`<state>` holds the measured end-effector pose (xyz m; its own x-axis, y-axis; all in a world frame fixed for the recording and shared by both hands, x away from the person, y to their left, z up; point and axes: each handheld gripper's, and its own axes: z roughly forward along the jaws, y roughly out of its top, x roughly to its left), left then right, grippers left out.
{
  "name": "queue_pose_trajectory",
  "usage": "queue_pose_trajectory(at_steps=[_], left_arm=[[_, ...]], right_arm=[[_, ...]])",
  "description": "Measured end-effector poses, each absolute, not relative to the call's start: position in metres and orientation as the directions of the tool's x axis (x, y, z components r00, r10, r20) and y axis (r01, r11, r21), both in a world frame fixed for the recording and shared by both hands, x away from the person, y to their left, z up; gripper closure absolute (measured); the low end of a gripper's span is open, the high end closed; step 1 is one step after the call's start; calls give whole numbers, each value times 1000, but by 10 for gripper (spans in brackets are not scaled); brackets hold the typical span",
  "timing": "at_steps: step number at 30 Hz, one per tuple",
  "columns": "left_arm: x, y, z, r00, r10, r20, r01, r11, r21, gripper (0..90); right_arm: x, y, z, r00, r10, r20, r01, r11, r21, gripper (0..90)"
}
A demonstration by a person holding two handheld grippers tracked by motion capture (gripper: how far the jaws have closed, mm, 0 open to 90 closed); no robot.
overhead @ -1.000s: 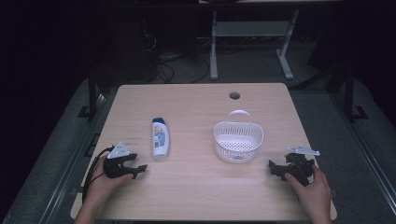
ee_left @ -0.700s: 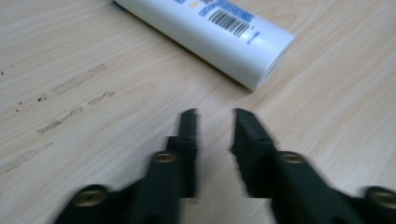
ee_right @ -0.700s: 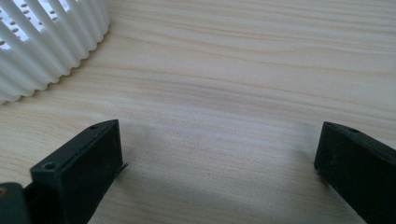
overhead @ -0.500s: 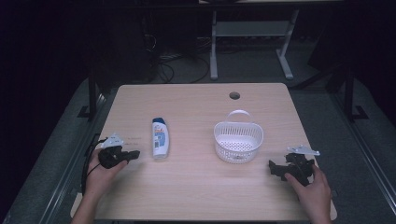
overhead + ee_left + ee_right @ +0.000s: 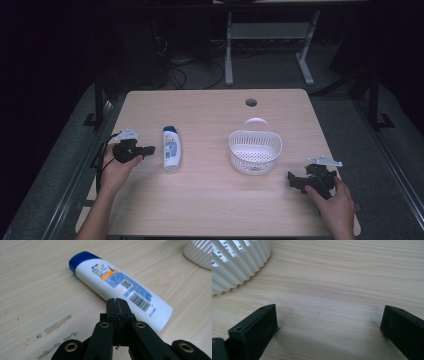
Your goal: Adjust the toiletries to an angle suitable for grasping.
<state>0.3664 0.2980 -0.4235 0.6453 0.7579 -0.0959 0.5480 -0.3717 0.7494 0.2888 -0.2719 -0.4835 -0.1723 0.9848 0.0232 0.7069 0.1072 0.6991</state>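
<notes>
You have one shampoo bottle (image 5: pixel 171 147), white with a blue cap, lying flat on the table (image 5: pixel 210 200) well to the left of the one white basket (image 5: pixel 255 152). Your left gripper (image 5: pixel 150 148) sits just left of the bottle, farther from the basket, its jaws pressed together with nothing between them after just closing. Your right gripper (image 5: pixel 292 180) rests to the basket's right and nearer you, jaws spread wide over bare wood, gripping nothing.
</notes>
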Motion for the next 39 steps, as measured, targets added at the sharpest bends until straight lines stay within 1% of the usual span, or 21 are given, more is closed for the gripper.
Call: queue_pose_trajectory(at_steps=[5,17,22,39], left_arm=[[373,290,-421,648,753,-113,541,-351,764,900],[384,256,-420,690,713,-123,517,-367,773,900],[385,243,-426,704,696,-143,521,-370,769,900],[381,210,-445,765,633,-123,512,-481,711,900]], right_arm=[[289,-272,-483,-172,985,23,707,107,699,5],[289,-272,-483,-172,985,23,707,107,699,5],[289,-272,-484,-173,985,23,707,107,699,5],[289,-272,-483,-173,985,23,707,108,699,5]])
